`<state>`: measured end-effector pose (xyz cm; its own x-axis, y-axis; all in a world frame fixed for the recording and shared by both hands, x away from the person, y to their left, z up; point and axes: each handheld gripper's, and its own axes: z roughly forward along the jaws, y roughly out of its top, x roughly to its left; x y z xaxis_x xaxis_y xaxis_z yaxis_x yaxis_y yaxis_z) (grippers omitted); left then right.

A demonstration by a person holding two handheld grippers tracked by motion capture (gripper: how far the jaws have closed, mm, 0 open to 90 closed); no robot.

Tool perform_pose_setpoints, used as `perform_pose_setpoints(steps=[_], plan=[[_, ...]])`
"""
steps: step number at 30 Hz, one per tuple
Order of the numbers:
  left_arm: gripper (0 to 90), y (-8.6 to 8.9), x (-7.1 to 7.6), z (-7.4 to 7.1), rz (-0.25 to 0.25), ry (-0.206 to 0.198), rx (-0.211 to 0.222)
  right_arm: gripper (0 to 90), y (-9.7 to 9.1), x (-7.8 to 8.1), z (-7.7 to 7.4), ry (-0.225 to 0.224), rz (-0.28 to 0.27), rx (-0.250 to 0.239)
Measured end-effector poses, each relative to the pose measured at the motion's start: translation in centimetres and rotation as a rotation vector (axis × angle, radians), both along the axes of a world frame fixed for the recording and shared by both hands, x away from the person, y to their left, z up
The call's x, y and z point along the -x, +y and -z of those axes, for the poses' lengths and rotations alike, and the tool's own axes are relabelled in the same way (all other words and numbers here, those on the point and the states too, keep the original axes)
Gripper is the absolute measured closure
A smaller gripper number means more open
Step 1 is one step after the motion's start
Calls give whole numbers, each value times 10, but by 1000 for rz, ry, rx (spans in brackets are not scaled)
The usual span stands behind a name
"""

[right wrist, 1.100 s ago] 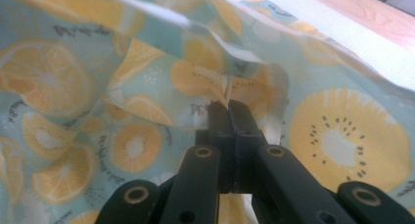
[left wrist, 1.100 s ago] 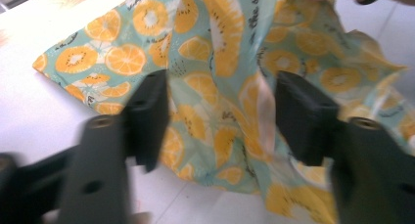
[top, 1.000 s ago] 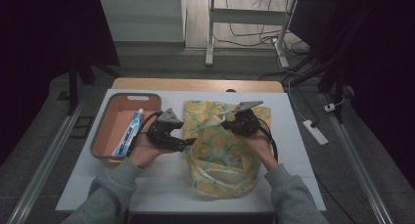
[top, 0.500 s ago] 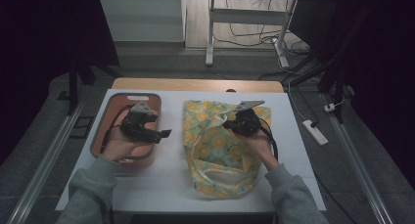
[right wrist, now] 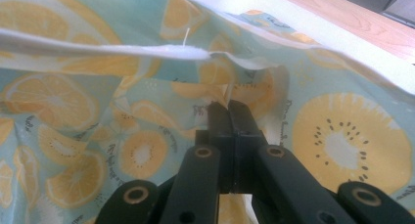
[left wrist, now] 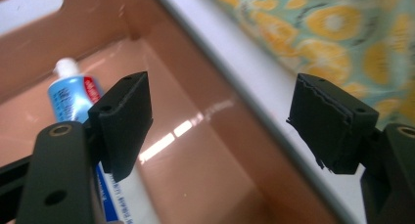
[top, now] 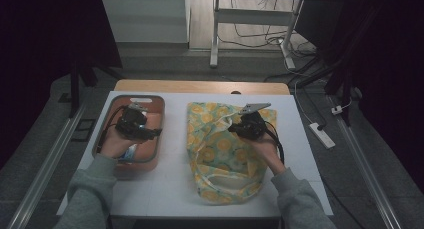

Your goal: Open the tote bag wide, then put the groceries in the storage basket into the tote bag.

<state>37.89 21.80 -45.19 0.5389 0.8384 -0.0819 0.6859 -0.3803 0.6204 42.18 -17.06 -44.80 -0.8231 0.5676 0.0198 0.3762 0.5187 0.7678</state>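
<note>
The fruit-print bag (top: pixel 225 149) lies flat on the white table (top: pixel 175 189), a little right of the middle of the high view, and its white cord makes loops on the cloth. The right gripper (top: pixel 248 125) sits on the upper right part of the bag. In the right gripper view its jaws are pressed fully together, and a thin fold of the bag's cloth (right wrist: pixel 227 94) is pinched between the tips (the rim of the bag stands up as a white edge across the top of that frame).

To the left of the bag, with a strip of bare table between them, stands the pink tray (top: pixel 152 101). The left gripper (top: pixel 137 128) hangs over this tray, in the left centre of the high view, and the hand under it covers a part of the tray. Its jaws are wide open and nothing is between them; in the left gripper view only the tray floor and the tray wall show in the gap.

A toothpaste tube (left wrist: pixel 73 89) with a white cap lies on the tray floor, at the left of the left gripper view, partly behind the left jaw. Whether the jaw touches the tube, I cannot tell.
</note>
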Motion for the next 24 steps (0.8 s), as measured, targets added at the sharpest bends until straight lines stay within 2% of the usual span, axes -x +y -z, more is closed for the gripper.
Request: perform_pose_setpoints(steps=[3, 5, 8, 11, 14, 18, 24], plan=[[220, 6, -6, 4, -18, 18, 30, 896, 1, 0, 1, 3, -2, 2], [230, 8, -8, 6, -40, 17, 7, 896, 1, 0, 1, 4, -5, 4], [229, 13, -9, 7, -44, 21, 33, 896, 1, 1, 0, 5, -8, 3], [230, 18, -9, 6, -60, 15, 41, 896, 1, 1, 1, 7, -10, 4], [230, 23, -12, 10, -84, 26, 23, 896, 1, 1, 1, 9, -10, 5], [228, 29, -17, 17, -109, 60, -1, 896, 1, 2, 2, 12, -10, 8], [226, 33, -20, 22, -132, 70, -26, 896, 2, 1, 4, 14, -11, 13]])
